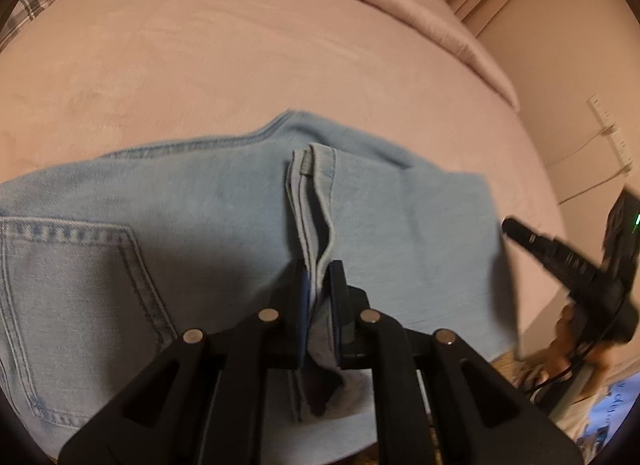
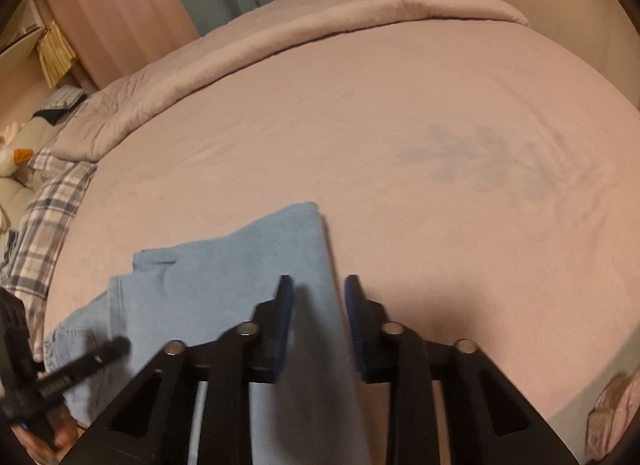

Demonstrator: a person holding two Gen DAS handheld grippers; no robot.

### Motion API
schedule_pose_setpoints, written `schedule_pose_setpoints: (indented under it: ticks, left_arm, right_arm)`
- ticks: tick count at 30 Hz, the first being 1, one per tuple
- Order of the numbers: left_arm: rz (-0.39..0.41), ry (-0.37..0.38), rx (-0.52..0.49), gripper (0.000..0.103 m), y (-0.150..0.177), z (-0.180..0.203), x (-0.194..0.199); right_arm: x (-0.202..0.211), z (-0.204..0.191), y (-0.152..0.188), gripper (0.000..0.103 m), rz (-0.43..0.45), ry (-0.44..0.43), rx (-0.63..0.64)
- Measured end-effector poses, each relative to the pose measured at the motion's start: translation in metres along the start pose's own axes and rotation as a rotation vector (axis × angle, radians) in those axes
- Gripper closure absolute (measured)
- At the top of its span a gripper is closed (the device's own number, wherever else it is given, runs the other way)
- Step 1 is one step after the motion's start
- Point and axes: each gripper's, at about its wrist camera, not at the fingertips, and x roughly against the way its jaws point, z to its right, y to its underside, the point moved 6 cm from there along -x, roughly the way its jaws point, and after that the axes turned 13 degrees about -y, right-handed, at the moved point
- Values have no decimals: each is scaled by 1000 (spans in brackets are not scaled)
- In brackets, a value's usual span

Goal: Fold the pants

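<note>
Left wrist view alone shows the left gripper (image 1: 318, 265) clamped on the jeans (image 1: 200, 205) hem; right gripper (image 2: 319, 285), at 3 o'clock, stands apart astride their edge.

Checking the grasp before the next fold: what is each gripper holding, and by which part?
The left gripper is shut on the jeans at the stacked leg hems. The right gripper straddles the folded edge, jaws apart, gripping nothing yet.

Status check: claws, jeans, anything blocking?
Left claw shut on jeans hem. Right claw open astride jeans' edge. Nothing blocking on bed.
</note>
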Motion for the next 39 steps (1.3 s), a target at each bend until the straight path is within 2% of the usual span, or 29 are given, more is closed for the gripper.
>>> schedule_pose_setpoints:
  ticks: [7,12,19,26,31,39]
  left_arm:
    - [-1,-10,-11,89,0,5,-6]
    - [1,-22,-16,86,-1,14,-9]
    - [-13,-5,-4,85,7,10,-7]
    - [-24,7,5,82,21,3,2]
    - [-32,17,20,78,36,-5,10]
    - [-73,72,46,67,56,-13,24]
  right_arm:
    - [-25,0,2,87,-48,86,53]
    - [-20,2,15,87,-47,105,89]
    - [-5,3,36,87,-52,91,142]
    - [10,3,50,87,-78,77,131]
    - [14,5,54,87,-98,68,124]
    - [17,5,59,87,-125,68,130]
